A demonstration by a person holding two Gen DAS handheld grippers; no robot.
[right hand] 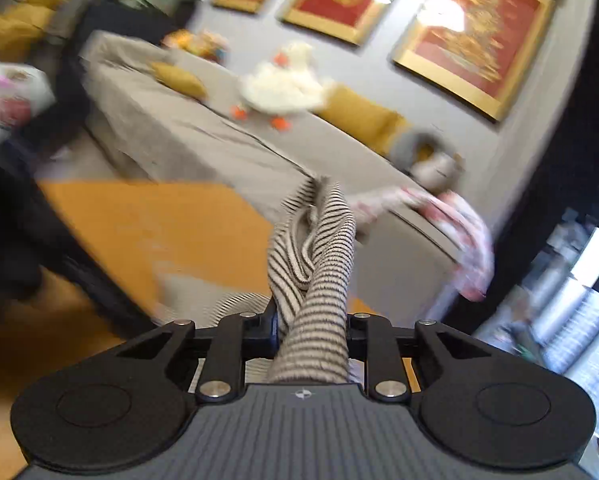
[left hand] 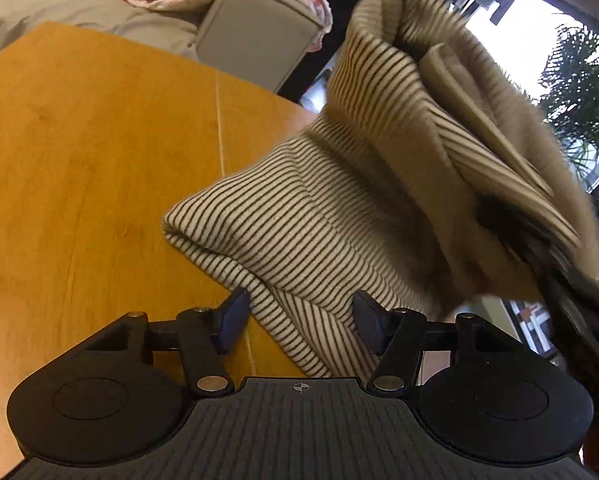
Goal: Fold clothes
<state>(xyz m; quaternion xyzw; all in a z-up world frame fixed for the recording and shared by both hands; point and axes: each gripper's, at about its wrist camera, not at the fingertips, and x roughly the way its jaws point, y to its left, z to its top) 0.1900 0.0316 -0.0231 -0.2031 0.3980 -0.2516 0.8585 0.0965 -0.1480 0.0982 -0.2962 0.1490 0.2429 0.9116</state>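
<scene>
One striped knit garment [left hand: 299, 216] lies partly on the worktop [left hand: 79, 152], its far part lifted. Right gripper [right hand: 311, 332] fingers are clamped on a bunched fold; left gripper [left hand: 299, 320] fingers stand wide, astride the near hem. Judged soft, light, limp: grip edges.

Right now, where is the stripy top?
The striped top is partly lifted off the wooden table; in the right wrist view the right gripper pinches a bunch of it, and the open left gripper is at its lower edge.
</scene>
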